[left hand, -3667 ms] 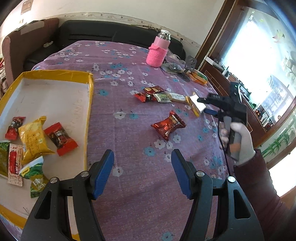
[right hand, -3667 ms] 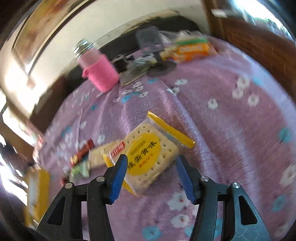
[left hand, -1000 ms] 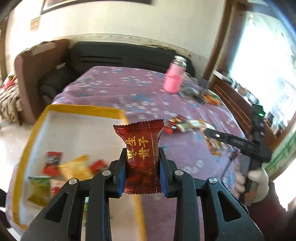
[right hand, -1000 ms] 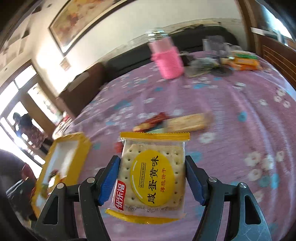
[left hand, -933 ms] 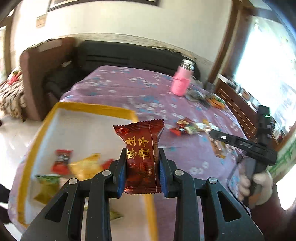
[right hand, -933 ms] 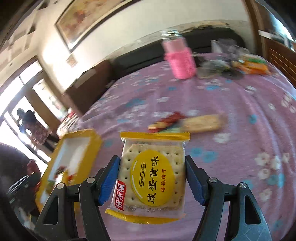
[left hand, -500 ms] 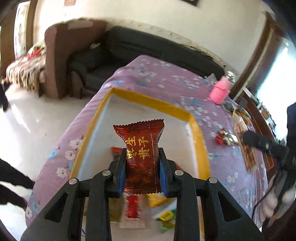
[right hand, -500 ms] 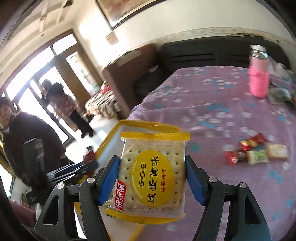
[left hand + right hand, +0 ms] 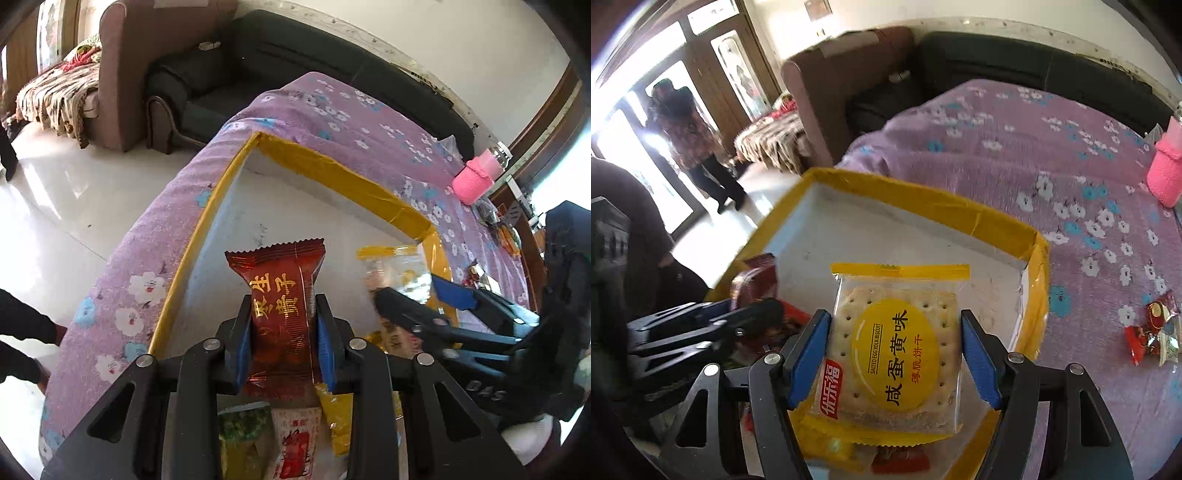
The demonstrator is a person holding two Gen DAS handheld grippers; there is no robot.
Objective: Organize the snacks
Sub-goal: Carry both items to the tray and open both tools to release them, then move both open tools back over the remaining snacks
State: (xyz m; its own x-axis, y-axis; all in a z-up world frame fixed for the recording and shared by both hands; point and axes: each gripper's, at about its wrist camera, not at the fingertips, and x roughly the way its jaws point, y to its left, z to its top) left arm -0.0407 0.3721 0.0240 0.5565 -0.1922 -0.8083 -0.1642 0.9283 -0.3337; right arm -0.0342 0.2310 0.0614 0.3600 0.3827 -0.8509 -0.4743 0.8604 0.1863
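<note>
Left hand-held gripper (image 9: pixel 283 345) clamps red candy (image 9: pixel 282 310); right hand-held gripper (image 9: pixel 895 354) clamps biscuit pack (image 9: pixel 894 354); both above yellow-rimmed tray (image 9: pixel 916 205).

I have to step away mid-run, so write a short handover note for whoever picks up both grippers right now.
Left gripper: shut on the dark red candy, held over the yellow-rimmed tray.
Right gripper: shut on the egg yolk biscuit pack, also over the tray.
Done: several snacks already lie in the tray.
Left: release both packets into the tray, then fetch the small wrapped snacks on the purple tablecloth.
</note>
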